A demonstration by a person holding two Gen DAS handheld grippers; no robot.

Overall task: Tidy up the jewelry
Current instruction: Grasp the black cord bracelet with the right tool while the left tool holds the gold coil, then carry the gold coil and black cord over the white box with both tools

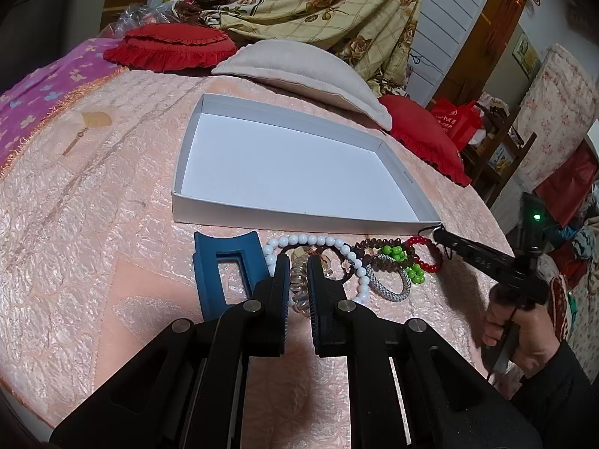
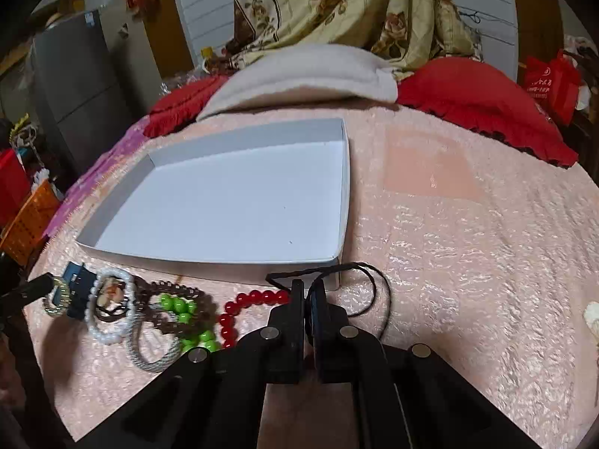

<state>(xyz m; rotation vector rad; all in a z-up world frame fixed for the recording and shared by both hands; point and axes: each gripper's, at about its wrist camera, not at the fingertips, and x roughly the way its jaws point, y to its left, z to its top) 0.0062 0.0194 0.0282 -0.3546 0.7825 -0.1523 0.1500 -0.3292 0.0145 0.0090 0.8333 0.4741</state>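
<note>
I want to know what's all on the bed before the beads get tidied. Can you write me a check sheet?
Surface: pink quilted bedspread.
Job's things: empty white box; white, red, green and brown bead bracelets piled beside it.
Clutter: blue holder, pillows, small comb.
Tongs: left tongs shut on clear coil bracelet; right tongs shut at the red bracelet's end.
Cables: black cord looped by the right tongs.
Surroundings: floral blanket, red bags.

My left gripper (image 1: 298, 262) points steeply down, its jaws nearly together. My right gripper (image 2: 305, 290) tilts down too, jaws pinched closed, my hand (image 1: 518, 331) wrapped round its handle.
</note>
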